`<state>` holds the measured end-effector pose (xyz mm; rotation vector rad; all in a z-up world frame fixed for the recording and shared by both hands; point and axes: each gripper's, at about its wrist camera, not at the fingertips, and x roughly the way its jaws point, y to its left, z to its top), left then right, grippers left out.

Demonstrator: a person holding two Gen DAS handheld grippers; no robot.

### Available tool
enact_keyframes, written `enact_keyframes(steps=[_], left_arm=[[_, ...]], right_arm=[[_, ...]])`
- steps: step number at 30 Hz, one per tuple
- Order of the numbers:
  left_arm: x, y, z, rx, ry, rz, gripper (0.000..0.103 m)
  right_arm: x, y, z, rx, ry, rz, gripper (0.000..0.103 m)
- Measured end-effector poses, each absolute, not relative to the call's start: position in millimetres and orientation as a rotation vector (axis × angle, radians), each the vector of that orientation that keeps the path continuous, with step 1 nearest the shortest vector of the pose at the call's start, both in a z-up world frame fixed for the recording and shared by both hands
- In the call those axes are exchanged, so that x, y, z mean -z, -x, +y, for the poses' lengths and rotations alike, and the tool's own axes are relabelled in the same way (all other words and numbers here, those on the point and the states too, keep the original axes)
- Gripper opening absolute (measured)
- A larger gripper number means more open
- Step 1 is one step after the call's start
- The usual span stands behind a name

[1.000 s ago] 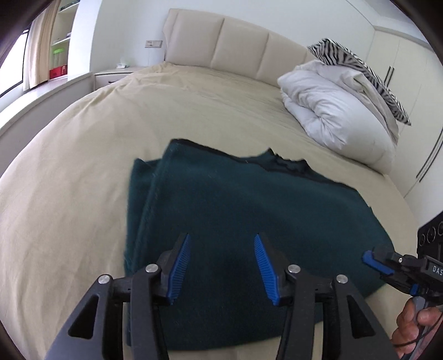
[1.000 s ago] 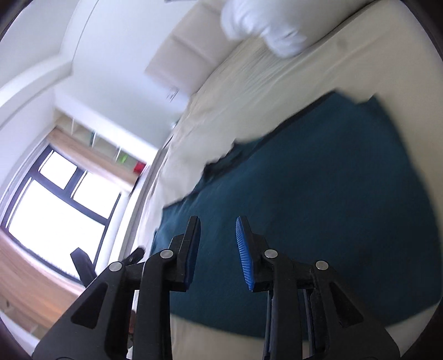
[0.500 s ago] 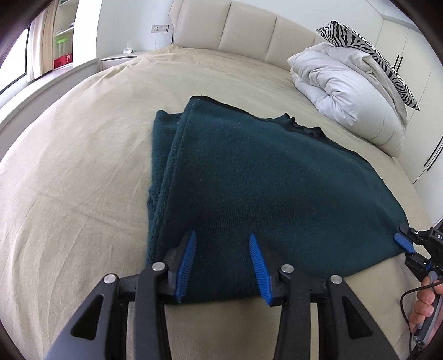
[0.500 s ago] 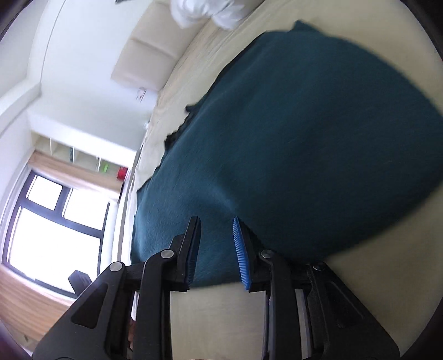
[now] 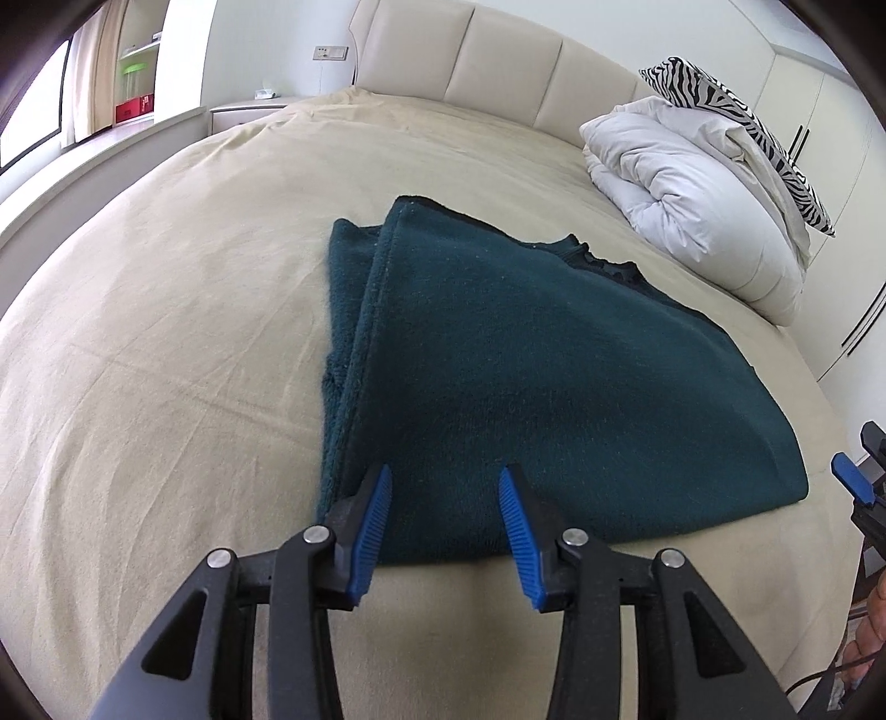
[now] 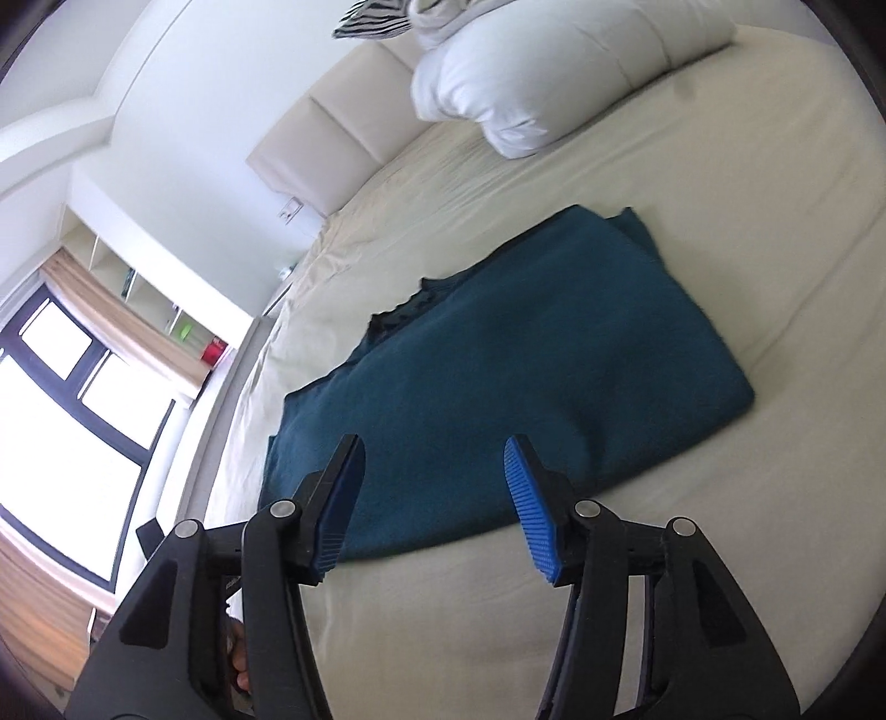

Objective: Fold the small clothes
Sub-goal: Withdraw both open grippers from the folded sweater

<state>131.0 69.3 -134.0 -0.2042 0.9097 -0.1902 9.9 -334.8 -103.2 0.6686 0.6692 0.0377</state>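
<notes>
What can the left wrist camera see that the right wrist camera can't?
Only the left wrist view shows the white cupboard doors and the right gripper beside the sweater. Only the right wrist view shows the big window. Both show the dark green sweater folded on the beige bed, the white duvet and open blue fingers; the right ones are opening with nothing between them.

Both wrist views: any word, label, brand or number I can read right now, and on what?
None can be read.
Red box on the window shelf: print, if any, too small and blurred.
Wall switch plate by the headboard: no legible marking.
Dark green sweater on the bed: no tag or print showing.
</notes>
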Motion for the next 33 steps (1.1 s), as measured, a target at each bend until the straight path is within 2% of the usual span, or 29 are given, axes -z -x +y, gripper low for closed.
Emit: enact_keyframes(steps=[3, 5, 7, 11, 16, 24, 27, 29, 33], left_arm=[[120.8, -119.4, 82.3, 0.164, 0.223, 0.874, 0.054], [112.9, -111.9, 97.3, 0.124, 0.255, 0.843, 0.07], [110.3, -107.9, 117.1, 0.097, 0.319, 0.83, 0.074], [120.7, -116.3, 153.9, 0.105, 0.484, 0.882, 0.074], [126.4, -135.8, 172.5, 0.146, 0.585, 0.911, 0.074], [134.9, -184.7, 159.9, 0.2, 0.58, 0.986, 0.074], [138.9, -203.3, 158.3, 0.213, 0.605, 1.006, 0.078], [139.7, -213.3, 156.6, 0.227, 0.627, 1.01, 0.086], [138.9, -229.9, 141.9, 0.269, 0.608, 1.026, 0.086]], right_arm=[[94.2, -17.0, -305.6, -0.107, -0.621, 0.688, 0.051], [89.6, -16.8, -288.7, -0.145, -0.59, 0.699, 0.054], [85.1, -12.0, -275.4, -0.178, -0.57, 0.7, 0.057], [87.0, -5.8, -262.1, -0.212, -0.577, 0.712, 0.066], [106.0, -9.0, -258.8, -0.24, -0.611, 0.745, 0.066], [129.5, -13.4, -270.7, -0.263, -0.668, 0.766, 0.066], [138.2, -14.4, -280.7, -0.271, -0.721, 0.766, 0.066], [142.7, -13.4, -288.5, -0.277, -0.756, 0.759, 0.066], [152.5, -8.8, -304.8, -0.294, -0.839, 0.737, 0.066]])
